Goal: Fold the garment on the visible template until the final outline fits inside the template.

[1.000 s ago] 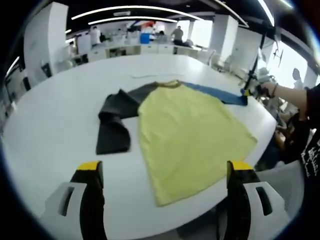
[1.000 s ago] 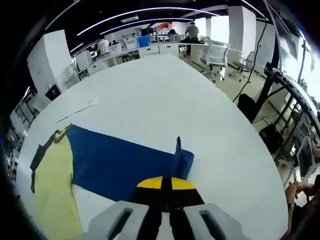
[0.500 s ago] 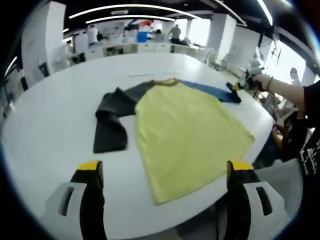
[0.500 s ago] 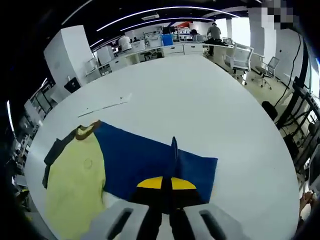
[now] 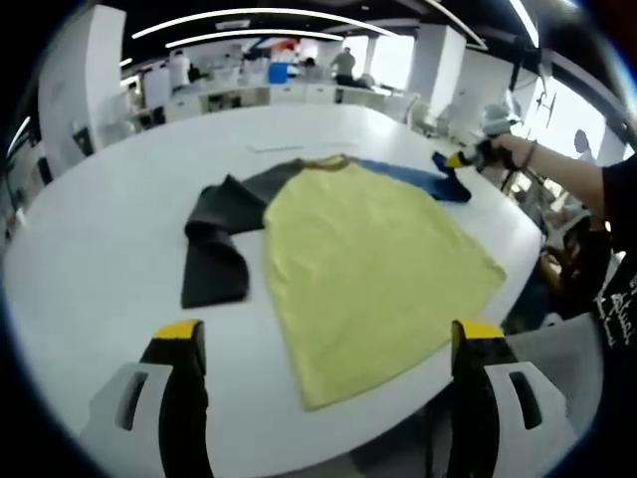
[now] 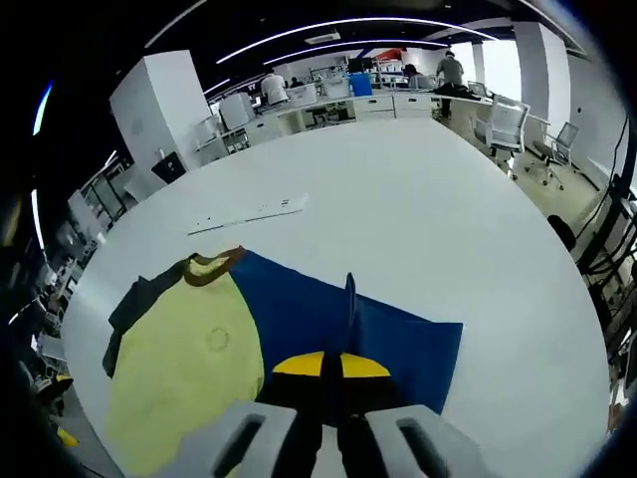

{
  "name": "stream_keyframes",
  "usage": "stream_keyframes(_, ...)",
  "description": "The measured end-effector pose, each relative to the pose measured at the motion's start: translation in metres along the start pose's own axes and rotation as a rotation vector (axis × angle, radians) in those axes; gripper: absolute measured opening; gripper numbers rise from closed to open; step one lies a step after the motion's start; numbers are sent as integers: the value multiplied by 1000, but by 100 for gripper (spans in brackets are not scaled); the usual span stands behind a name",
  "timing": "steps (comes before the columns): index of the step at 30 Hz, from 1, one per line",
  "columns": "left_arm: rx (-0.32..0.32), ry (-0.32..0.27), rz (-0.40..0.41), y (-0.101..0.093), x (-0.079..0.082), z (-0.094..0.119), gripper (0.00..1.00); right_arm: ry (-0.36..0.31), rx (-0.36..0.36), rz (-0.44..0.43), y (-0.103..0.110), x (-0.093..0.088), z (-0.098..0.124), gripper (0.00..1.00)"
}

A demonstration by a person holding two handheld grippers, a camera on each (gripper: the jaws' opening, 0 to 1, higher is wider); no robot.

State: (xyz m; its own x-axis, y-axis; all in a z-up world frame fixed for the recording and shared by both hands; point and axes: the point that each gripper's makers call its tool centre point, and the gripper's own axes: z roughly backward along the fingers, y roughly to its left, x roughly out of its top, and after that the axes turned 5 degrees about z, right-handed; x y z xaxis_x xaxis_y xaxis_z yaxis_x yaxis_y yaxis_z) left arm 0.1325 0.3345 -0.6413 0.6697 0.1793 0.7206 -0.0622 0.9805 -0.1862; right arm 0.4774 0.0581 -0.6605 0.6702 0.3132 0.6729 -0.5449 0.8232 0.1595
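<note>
Two grippers were yours: the left gripper (image 5: pixel 323 349) hung wide open and empty above the near table (image 5: pixel 90 259) edge, while the right gripper (image 6: pixel 332 366) had its jaws pinched together on the blue sleeve (image 6: pixel 328 319) of the shirt (image 5: pixel 368 264), which lay flat, yellow body up, dark sleeve (image 5: pixel 214 254) crumpled aside

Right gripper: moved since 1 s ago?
Yes. In the left gripper view the right gripper, shut on the blue sleeve, has carried it inward toward the yellow shirt body.
</note>
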Motion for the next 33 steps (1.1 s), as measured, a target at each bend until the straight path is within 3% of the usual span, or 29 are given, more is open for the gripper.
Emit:
stream_keyframes(17,-23,24,-7,-5,-5,-1,99,-25,80,49,51,25,-1,0)
stream_keyframes(33,-29,38,-13,-4,-6,-4,99,-23,141,78,92,31,-15,0)
